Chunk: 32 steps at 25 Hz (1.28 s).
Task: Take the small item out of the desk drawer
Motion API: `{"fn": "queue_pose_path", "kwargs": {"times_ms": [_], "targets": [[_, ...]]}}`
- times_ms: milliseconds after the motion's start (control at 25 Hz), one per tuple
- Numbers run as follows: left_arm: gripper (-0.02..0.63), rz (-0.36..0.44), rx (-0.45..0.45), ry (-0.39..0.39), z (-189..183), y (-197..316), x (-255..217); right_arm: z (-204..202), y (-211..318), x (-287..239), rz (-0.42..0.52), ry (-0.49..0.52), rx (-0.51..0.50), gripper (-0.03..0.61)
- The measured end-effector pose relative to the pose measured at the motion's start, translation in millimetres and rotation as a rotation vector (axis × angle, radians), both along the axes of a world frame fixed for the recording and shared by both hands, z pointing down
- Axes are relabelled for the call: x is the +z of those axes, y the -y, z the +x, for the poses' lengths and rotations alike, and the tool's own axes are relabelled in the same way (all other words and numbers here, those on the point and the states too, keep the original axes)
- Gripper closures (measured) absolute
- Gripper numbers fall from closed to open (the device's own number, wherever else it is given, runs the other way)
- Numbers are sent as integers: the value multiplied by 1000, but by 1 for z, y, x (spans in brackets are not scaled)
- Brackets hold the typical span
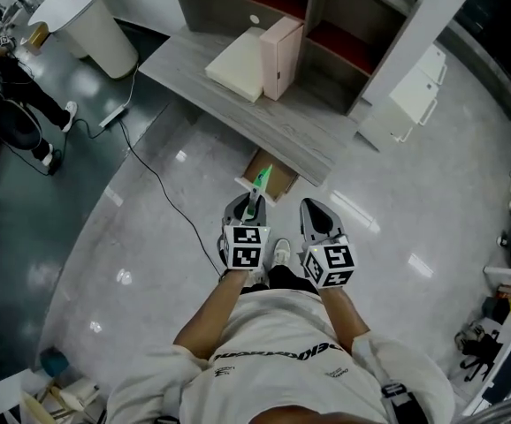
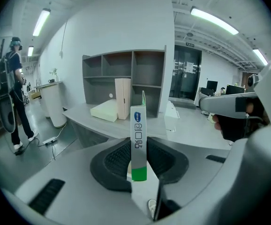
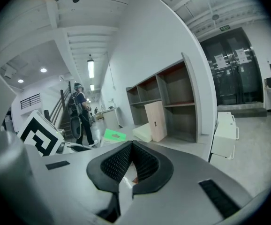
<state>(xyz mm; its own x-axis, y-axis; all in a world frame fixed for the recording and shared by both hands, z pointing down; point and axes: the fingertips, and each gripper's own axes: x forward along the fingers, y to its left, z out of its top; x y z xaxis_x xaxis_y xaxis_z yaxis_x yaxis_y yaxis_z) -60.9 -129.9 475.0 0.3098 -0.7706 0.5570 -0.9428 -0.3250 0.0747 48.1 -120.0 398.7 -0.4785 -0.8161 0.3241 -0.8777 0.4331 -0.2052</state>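
Observation:
My left gripper (image 1: 245, 208) is shut on a slim white box with a green end (image 1: 261, 184), which stands upright between the pads (image 2: 121, 161) and rises above them as the small box (image 2: 138, 139). Just ahead of it, under the grey desk (image 1: 229, 104), the drawer (image 1: 273, 177) stands open with a brown inside. My right gripper (image 1: 319, 215) hangs beside the left one at the same height. Its jaws (image 3: 131, 146) meet with nothing between them. The box's green end (image 3: 114, 135) shows at the left of the right gripper view.
On the desk lie a cream foam block (image 1: 238, 64) and an upright pink box (image 1: 280, 56), with a grey shelf unit (image 1: 344, 25) behind. A white drawer cabinet (image 1: 419, 91) stands to the right. A cable (image 1: 154, 179) crosses the floor. A person (image 1: 21, 104) stands far left.

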Motion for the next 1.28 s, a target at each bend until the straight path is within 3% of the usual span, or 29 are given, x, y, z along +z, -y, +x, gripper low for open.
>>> {"fn": "queue_pose_path", "kwargs": {"times_ms": [200,720,1280], "targets": [[515,57,0,-15,-5,-8,-44,2,-2,-27,39,-1,5,546],[515,200,-28,-23,-13,-5,-99,4,7,-74,128,19,9,546],[515,247,-48,-32,-16,-9,-113,-4,12,-87,173,16,-24,546]]}}
